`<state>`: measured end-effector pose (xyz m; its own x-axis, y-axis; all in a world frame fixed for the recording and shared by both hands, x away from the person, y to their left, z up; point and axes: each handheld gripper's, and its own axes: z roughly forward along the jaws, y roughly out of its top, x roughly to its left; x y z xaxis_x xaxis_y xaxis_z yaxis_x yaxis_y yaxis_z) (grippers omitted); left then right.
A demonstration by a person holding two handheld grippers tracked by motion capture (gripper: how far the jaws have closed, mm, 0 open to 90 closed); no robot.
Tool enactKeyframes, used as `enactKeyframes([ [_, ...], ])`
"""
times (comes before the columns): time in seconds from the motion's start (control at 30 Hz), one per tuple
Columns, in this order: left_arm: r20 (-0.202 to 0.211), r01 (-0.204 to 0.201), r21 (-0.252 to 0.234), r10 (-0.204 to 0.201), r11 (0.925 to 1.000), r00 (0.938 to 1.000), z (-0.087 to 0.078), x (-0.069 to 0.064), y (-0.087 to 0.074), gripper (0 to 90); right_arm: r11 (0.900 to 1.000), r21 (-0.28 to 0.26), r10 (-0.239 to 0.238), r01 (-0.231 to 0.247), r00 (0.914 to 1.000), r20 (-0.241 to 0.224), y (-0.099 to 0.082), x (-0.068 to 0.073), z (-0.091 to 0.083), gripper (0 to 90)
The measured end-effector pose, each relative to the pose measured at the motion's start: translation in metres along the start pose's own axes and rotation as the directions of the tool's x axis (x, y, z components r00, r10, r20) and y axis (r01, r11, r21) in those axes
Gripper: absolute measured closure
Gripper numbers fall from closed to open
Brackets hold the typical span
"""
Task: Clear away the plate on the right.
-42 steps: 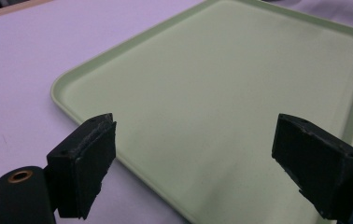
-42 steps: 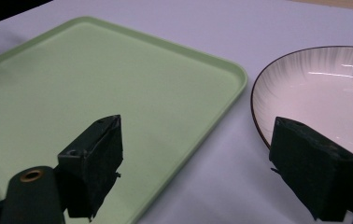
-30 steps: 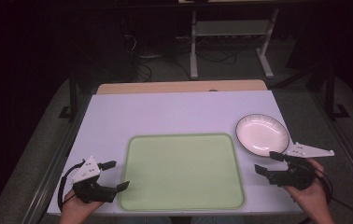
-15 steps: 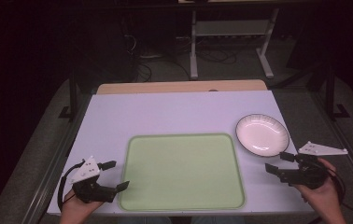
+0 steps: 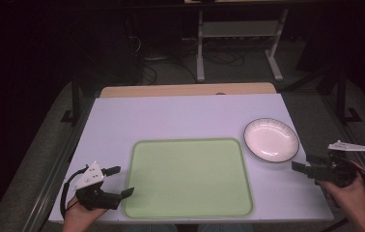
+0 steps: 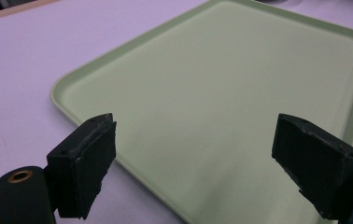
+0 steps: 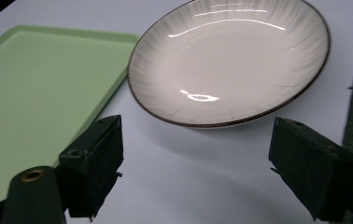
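Observation:
A pale green tray (image 5: 188,176) lies empty at the front middle of the white table. A white ribbed plate with a dark rim (image 5: 271,139) sits to the right of it, also empty. My left gripper (image 5: 121,180) rests at the tray's front left corner, open, with its jaws wide over the tray edge (image 6: 118,161). My right gripper (image 5: 304,163) hovers near the table's right edge just in front of the plate, open, its jaws spread below the plate rim (image 7: 230,65). The tray's right side (image 7: 34,88) shows in the right gripper view.
The white tabletop (image 5: 185,116) has a wooden strip (image 5: 185,90) along its far edge. Behind the table stand a metal rack (image 5: 238,34) and cables on a dark floor. The table's right edge (image 5: 315,159) runs close under my right hand.
My right gripper has drawn back from the plate, toward the right and the front edge of the table. The left gripper and the tray have stayed put.

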<state>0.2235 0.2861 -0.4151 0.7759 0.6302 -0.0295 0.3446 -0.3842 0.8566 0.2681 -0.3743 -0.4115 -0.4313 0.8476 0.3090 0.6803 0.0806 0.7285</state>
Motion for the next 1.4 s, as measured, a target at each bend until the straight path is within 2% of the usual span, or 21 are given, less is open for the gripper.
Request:
enactKeyframes([
  [0.07,0.001,0.000,0.000,0.000,1.0000,1.0000,0.000,0.000,0.000,13.7,0.9998,-0.004,0.020,-0.020,0.9998,0.006,0.004,-0.007,0.000,21.0],
  [0.2,0.001,0.001,0.000,-0.001,1.0000,1.0000,0.000,0.000,0.000,13.7,0.9978,-0.011,0.066,-0.066,0.9975,0.026,0.011,-0.020,0.001,20.7],
  [0.27,0.002,0.002,0.002,-0.002,1.0000,1.0000,0.001,0.000,0.000,13.7,0.9949,-0.014,0.101,-0.100,0.9948,0.017,0.015,-0.028,0.003,19.5],
  [0.33,0.002,0.003,0.002,-0.003,1.0000,1.0000,0.001,0.000,0.000,13.7,0.9906,-0.016,0.136,-0.136,0.9906,0.016,0.019,-0.035,0.006,18.2],
  [0.5,0.002,0.003,0.002,-0.003,1.0000,1.0000,0.001,0.000,0.000,13.7,0.9729,-0.023,0.230,-0.230,0.9731,0.007,0.029,-0.052,0.013,15.9],
  [0.67,0.004,0.003,0.002,-0.003,1.0000,1.0000,0.002,-0.001,0.000,13.6,0.9630,-0.015,0.269,-0.269,0.9620,0.043,0.037,-0.059,0.022,15.3],
  [0.8,0.002,0.004,0.002,-0.004,1.0000,1.0000,0.001,0.000,0.000,13.7,0.9515,0.026,0.305,-0.307,0.9510,0.052,0.042,-0.065,0.033,15.3],
  [0.9,0.003,0.006,0.001,-0.006,1.0000,1.0000,0.001,0.000,-0.001,13.7,0.9465,0.058,0.313,-0.317,0.9472,0.068,0.044,-0.067,0.041,15.9],
  [1.0,0.004,0.003,0.002,-0.003,1.0000,1.0000,0.002,0.000,0.000,13.7,0.9378,0.081,0.331,-0.338,0.9396,0.088,0.046,-0.069,0.047,24.8],
  [1.03,0.004,0.003,0.002,-0.003,1.0000,1.0000,0.002,0.000,0.000,13.7,0.9308,0.089,0.346,-0.354,0.9333,0.095,0.047,-0.071,0.050,28.7],
  [1.17,0.002,0.004,0.003,-0.004,1.0000,1.0000,0.001,0.000,0.000,13.7,0.9140,0.125,0.373,-0.386,0.9208,0.113,0.048,-0.074,0.056,34.1],
  [1.33,0.003,0.005,0.002,-0.005,1.0000,1.0000,0.001,0.000,0.000,13.7,0.8909,0.146,0.419,-0.430,0.9023,0.100,0.048,-0.079,0.060,44.3],
  [1.4,0.002,0.004,0.003,-0.004,1.0000,1.0000,0.002,0.000,0.000,13.7,0.8787,0.150,0.443,-0.453,0.8911,0.100,0.048,-0.082,0.061,50.4],
])
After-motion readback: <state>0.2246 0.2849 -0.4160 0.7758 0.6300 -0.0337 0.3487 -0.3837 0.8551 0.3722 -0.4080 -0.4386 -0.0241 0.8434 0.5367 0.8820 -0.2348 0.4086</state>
